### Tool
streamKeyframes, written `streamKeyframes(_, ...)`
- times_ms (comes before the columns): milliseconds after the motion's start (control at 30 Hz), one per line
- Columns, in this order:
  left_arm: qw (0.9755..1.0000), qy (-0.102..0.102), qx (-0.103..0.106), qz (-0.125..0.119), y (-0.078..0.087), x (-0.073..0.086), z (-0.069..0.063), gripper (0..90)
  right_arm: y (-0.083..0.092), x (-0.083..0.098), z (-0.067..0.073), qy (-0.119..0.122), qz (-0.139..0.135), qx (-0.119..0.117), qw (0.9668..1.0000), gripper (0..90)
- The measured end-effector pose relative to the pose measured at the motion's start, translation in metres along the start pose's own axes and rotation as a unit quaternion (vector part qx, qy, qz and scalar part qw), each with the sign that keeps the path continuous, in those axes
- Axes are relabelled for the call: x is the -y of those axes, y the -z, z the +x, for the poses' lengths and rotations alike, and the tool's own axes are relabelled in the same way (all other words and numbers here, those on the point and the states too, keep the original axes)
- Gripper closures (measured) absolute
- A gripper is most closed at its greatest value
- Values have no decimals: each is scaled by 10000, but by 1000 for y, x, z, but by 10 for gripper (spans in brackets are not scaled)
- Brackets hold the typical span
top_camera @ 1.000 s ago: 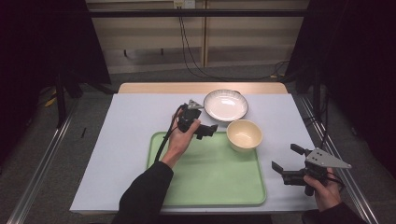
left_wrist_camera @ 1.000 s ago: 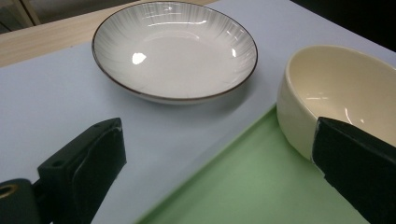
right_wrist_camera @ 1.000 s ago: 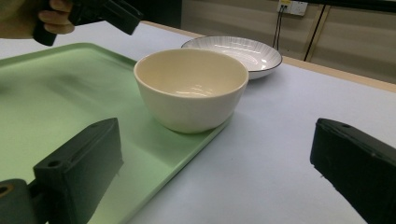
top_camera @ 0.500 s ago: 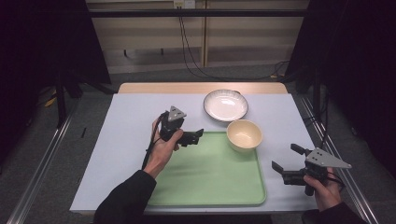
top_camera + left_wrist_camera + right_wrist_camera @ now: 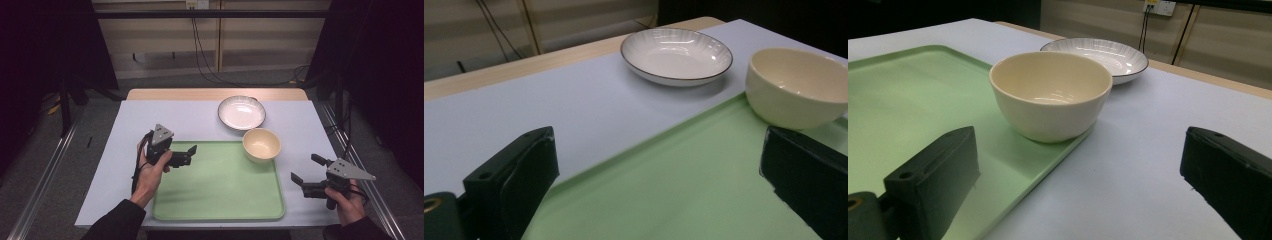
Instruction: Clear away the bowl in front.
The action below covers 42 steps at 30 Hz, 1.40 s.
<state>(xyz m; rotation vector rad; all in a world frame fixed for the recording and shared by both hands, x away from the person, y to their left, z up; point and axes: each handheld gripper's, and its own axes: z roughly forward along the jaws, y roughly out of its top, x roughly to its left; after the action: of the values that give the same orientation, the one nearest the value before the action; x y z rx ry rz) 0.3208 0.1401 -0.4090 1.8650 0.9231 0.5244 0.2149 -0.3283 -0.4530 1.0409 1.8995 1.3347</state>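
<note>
Down at the bottom of the high view you've got both forearms coming in. Lower right, the right tongs [image 5: 307, 174] are held just off the right edge of the green tray [image 5: 220, 200], hovering over the pale tabletop [image 5: 100, 190], jaws spread wide with nothing between them. In the right gripper view the two black jaws stand far apart at the bottom corners, so yeah, definitely gaping and empty.

Left of centre, the left tongs [image 5: 189, 155] sit over the tray's upper left corner, held in the left hand [image 5: 150, 172], jaws pointing toward the right of the frame. They're also spread apart and holding nothing, and the left gripper view backs that up: one jaw lower left, the other lower right, bare tray between.

A bit farther up, the cream bowl [image 5: 261, 145] sits at the tray's upper right corner. In the right gripper view the bowl [image 5: 1050, 95] rests right on the tray's rim, partly on it and overhanging toward the tabletop. It's upright and looks empty.

Farthest back, upper middle of the frame, the white plate [image 5: 241, 112] with a dark rim lies flat on the tabletop, just behind the bowl and off the tray. Neither tongs touch the bowl or plate.
</note>
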Motion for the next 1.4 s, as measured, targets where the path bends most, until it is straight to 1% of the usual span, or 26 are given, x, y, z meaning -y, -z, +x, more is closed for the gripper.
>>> streamKeyframes(133,9999,-86,-89,14,18,9,8,18,0,0,0,-3,26,-4,10000,18)
streamKeyframes(167,9999,-86,-89,14,18,9,8,18,0,0,0,-15,28,13,10000,19)
streamKeyframes(233,9996,-96,-272,8,28,18,15,18,0,0,0,-14,23,18,10000,18)
streamKeyframes(300,9993,55,-375,29,33,26,21,18,0,0,0,-4,34,25,10000,18)
streamKeyframes(333,9993,108,-367,46,36,29,24,20,0,0,0,6,31,27,10000,18)
streamKeyframes(400,9990,166,-422,30,42,36,28,19,0,0,0,7,37,35,10000,19)
streamKeyframes(467,9986,234,-471,-51,48,44,31,18,0,0,0,3,51,16,10000,18)
streamKeyframes(500,9981,287,-546,-82,51,50,32,16,0,0,0,6,52,12,10000,18)
streamKeyframes(533,9971,460,-579,-171,54,54,33,20,0,0,0,-8,57,28,10000,18)
streamKeyframes(567,9964,559,-599,-198,56,55,33,25,0,0,0,10,46,46,10000,18)
streamKeyframes(600,9968,515,-586,-153,59,54,34,22,0,0,0,-1,51,46,10000,18)
streamKeyframes(633,9971,498,-555,-182,61,54,34,17,0,0,0,4,61,17,10000,18)
streamKeyframes(700,9963,485,-671,-228,68,57,34,20,0,0,0,9,71,14,10000,18)
streamKeyframes(733,9964,509,-644,-220,71,60,35,17,0,0,0,-4,72,32,10000,18)
streamKeyframes(767,9959,598,-634,-254,73,64,35,14,0,0,0,24,46,40,10000,18)
streamKeyframes(833,9957,603,-682,-180,79,70,35,20,0,0,0,15,62,60,10000,18)
streamKeyframes(867,9958,604,-651,-202,82,73,35,19,0,0,0,2,76,28,10000,18)
streamKeyframes(933,9943,676,-779,-276,89,77,34,19,0,0,0,-5,74,27,10000,19)
streamKeyframes(1033,9935,781,-783,-260,96,84,30,17,0,0,0,19,41,18,10000,19)
streamKeyframes(1067,9934,822,-736,-298,99,85,28,22,1,0,0,16,59,34,10000,19)
streamKeyframes(1100,9934,798,-773,-292,102,86,27,16,2,0,0,4,64,41,10000,18)
streamKeyframes(1133,9922,816,-882,-340,105,86,25,18,2,0,0,3,63,41,10000,18)
streamKeyframes(1233,9935,659,-841,-402,114,90,23,10,1,1,0,30,68,53,10000,18)
streamKeyframes(1300,9931,602,-892,-473,118,92,23,12,1,1,0,24,84,26,10000,18)
streamKeyframes(1367,9921,684,-924,-496,119,93,25,15,0,1,0,27,115,51,9999,19)
streamKeyframes(1400,9920,674,-943,-494,120,93,25,12,-1,1,0,0,125,74,9999,18)
